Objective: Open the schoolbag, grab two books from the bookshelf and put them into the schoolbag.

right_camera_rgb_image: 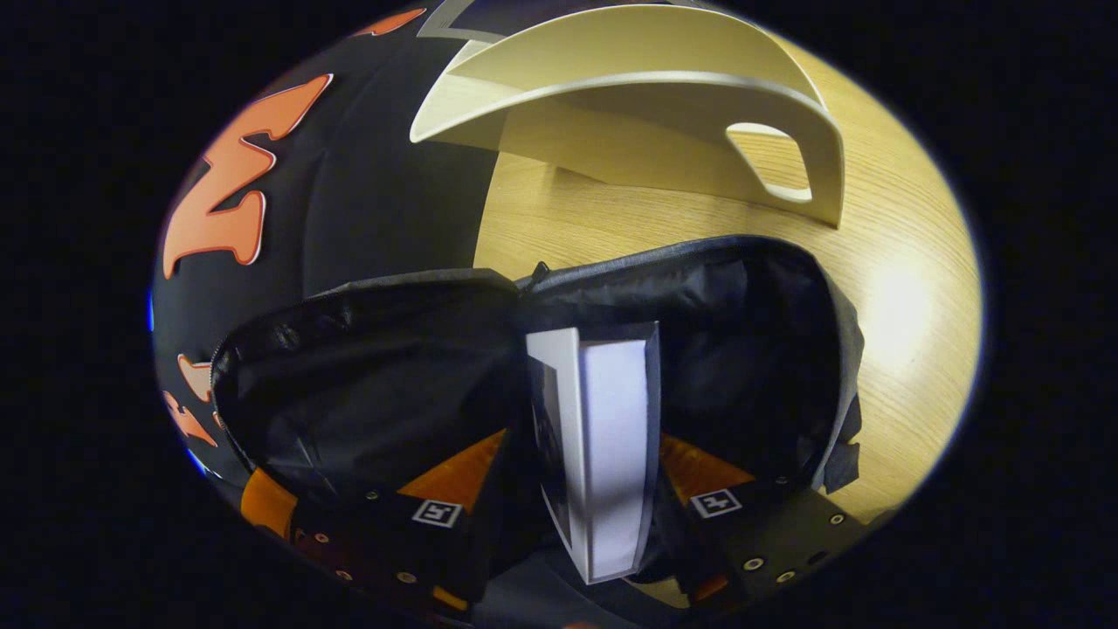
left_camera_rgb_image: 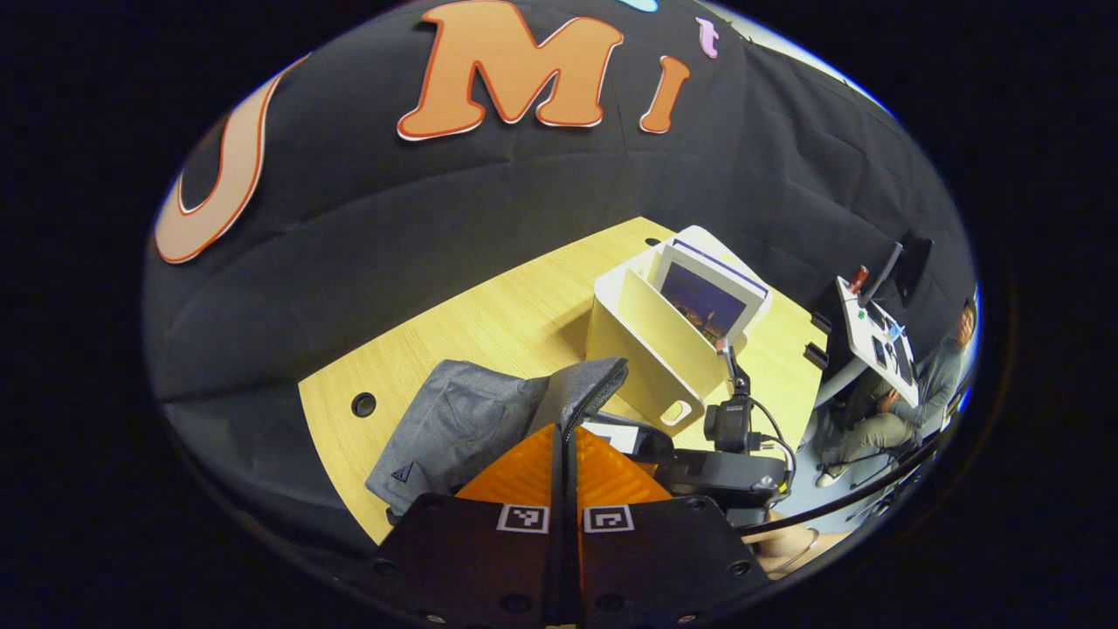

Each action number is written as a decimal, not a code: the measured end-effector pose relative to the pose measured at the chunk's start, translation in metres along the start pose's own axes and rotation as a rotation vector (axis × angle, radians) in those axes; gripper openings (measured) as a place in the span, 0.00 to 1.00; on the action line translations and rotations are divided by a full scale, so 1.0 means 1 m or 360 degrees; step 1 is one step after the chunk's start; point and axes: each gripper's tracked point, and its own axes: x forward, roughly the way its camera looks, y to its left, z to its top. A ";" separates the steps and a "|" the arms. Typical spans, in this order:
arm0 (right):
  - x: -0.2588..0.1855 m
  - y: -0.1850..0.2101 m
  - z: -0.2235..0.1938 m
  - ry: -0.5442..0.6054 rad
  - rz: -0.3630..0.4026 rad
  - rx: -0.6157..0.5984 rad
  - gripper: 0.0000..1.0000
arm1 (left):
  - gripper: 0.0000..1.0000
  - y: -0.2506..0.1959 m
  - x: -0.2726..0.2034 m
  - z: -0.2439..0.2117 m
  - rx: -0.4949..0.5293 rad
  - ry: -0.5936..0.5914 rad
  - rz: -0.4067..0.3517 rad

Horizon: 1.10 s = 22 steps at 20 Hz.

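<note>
1. Broadly, a wooden bench [left_camera_rgb_image: 489, 323] carries a cream bookshelf [left_camera_rgb_image: 646, 341] near its far edge, one book [left_camera_rgb_image: 707, 301] standing in it.
2. Nearer, the grey schoolbag [right_camera_rgb_image: 786, 262] gapes open.
3. Inside its mouth, the right hand-held gripper [right_camera_rgb_image: 572, 511] is clamped on a white book [right_camera_rgb_image: 607, 454].
4. The left hand-held gripper [left_camera_rgb_image: 563, 437] pinches the schoolbag's zipper edge, fingers together.

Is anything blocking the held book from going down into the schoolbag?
Nothing visible. The right gripper holds the book at the schoolbag's open mouth, with only dark lining around it. The left gripper pinches the bag's edge, holding it open.
</note>
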 end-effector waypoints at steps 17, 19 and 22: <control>-0.136 -0.049 0.055 -0.0055 -0.0063 -0.0236 0.99 | 0.01 0.009 -0.002 -0.005 -0.0182 -0.0054 -0.0027; -0.157 -0.062 0.067 -0.0083 -0.0105 -0.0317 0.99 | 0.01 0.004 -0.001 -0.004 -0.0187 -0.0057 -0.0031; -0.189 -0.079 0.094 -0.0134 -0.0203 -0.0511 0.99 | 0.01 0.001 0.002 -0.004 -0.0165 -0.0057 -0.0019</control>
